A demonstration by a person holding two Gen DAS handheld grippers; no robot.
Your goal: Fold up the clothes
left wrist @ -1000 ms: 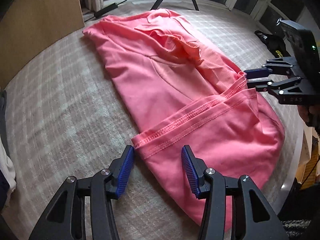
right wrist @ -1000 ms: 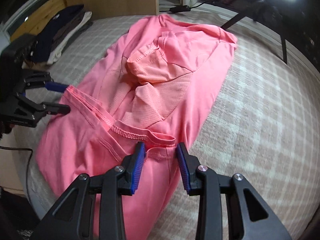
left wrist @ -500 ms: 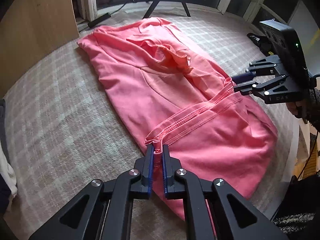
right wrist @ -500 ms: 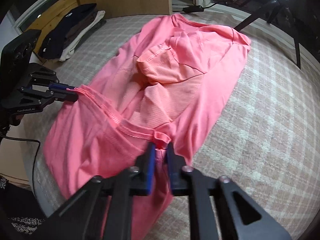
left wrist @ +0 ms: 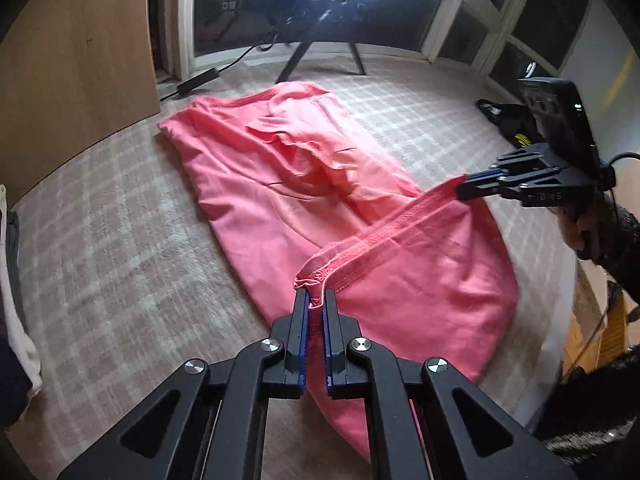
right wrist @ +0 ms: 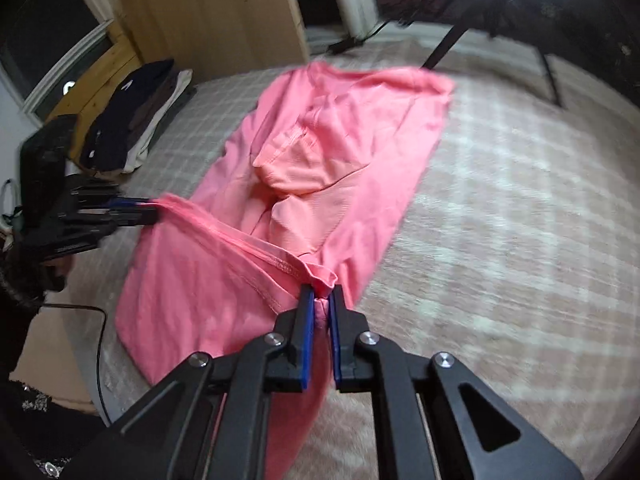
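Note:
A pink T-shirt point(left wrist: 280, 184) lies lengthwise on the plaid bed cover, sleeves folded in; it also shows in the right wrist view point(right wrist: 352, 152). My left gripper point(left wrist: 314, 300) is shut on one corner of the stitched hem point(left wrist: 392, 232). My right gripper point(right wrist: 320, 296) is shut on the other hem corner. Each gripper shows in the other's view, the right one point(left wrist: 468, 188) and the left one point(right wrist: 150, 210). The hem is lifted and pulled taut between them, above the cover.
The plaid cover point(left wrist: 100, 260) spreads around the shirt. A stack of dark and white clothes point(right wrist: 132, 120) lies at the left edge. A wooden panel point(left wrist: 76, 60), a tripod leg point(left wrist: 296, 56) and a ring light stand at the far end.
Both grippers went from open to shut on the hem corners. They then lifted the hem off the cover and stretched it taut.

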